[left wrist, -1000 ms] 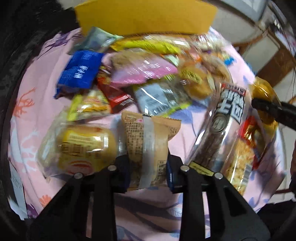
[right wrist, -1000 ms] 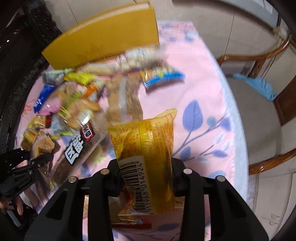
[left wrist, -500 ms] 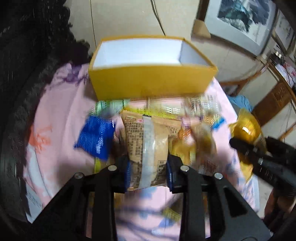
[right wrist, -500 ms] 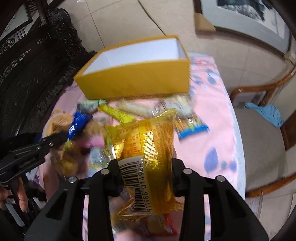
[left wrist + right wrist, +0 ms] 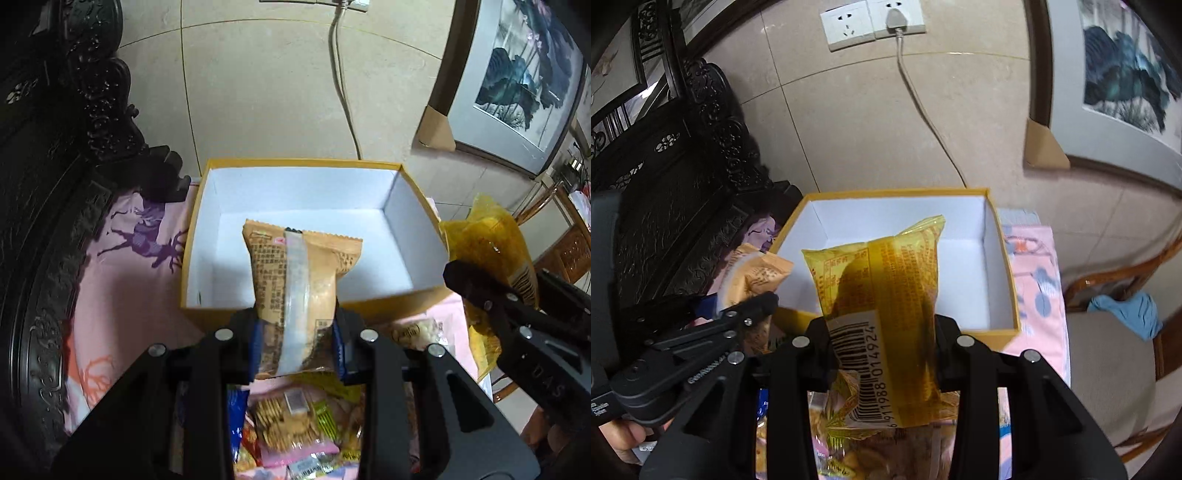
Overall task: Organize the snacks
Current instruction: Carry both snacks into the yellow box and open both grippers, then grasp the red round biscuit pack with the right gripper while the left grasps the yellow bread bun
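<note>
Dark carved furniture [image 5: 55, 184]: far left, beside the table
Table [image 5: 122, 295]: pink patterned cloth, carrying the box and the loose snacks
Left tongs [image 5: 295, 332]: clenched on one tan snack packet [image 5: 299, 280], pinched at its lower end, its long axis running up and away along the tongs
Box [image 5: 303, 162]: one yellow box with a white inside, open on top, nothing visible in it; it lies straight ahead of and below both tongs, its near wall just past the left fingertips
Key relation: the top of the tan packet already overlaps the box opening in the left wrist view, so I judge a short move forward and a let-go would drop it in
Snack pile [image 5: 291, 417]: under the left tongs, near side of the box; too jumbled to count
Right tongs [image 5: 882, 347]: clenched on one yellow packet [image 5: 886, 295] with a barcode, long axis also pointing toward the box
Nearer hand: both look close; from the right wrist view the left tongs sit at the box's left near corner, so I cannot tell which is nearer
Count: two tongs, two held packets, one box
Chair [image 5: 1115, 354]: far right, wooden, with a blue cloth [image 5: 1126, 310] on the seat
</note>
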Tool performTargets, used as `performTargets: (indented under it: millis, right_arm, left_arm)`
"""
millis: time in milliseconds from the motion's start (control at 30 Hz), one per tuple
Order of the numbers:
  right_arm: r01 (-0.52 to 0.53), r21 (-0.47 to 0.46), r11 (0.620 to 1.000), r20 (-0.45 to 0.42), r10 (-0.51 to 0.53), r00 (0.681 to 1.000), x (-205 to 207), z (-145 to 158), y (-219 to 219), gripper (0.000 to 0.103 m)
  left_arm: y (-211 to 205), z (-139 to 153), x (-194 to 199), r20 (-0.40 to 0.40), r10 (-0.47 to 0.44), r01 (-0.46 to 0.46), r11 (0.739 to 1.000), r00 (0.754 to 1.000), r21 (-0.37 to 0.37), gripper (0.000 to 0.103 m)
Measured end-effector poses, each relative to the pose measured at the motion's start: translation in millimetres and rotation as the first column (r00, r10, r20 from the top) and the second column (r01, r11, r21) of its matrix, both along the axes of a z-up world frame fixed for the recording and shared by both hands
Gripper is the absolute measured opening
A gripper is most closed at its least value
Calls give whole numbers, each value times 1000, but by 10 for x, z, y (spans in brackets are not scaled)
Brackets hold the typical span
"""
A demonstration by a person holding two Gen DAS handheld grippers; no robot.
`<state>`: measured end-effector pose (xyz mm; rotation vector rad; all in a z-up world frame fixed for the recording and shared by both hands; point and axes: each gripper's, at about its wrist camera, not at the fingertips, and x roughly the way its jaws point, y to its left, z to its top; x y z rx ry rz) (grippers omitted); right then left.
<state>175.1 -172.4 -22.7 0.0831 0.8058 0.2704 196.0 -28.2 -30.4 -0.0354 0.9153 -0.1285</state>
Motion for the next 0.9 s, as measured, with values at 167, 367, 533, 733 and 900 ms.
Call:
performTargets:
  millis: [167,367,533,733,900]
  right_arm:
    - [-8,12,1000,2,8,1000,220,8,58,38]
    - [29,-27,999,-15,-29,999,617,24,101,41]
    - [51,-57,997,9,-51,999,696,122,23,54]
    - [61,-80,995,48,-57,997,582,274,-25,69]
    - [64,-65,996,33,-62,998,268,314,-141,69]
  left_arm:
    - [67,-31,208,1,6,-6,1000,1000,2,30]
    - [112,-5,489,12,31,-31,999,999,8,61]
    - [240,271,499,130,83,-83,997,988,-4,97]
    - [355,281,366,107,98,-95,995,989,-27,97]
    - [457,297,-26,104,114,-108,992,988,-65,97]
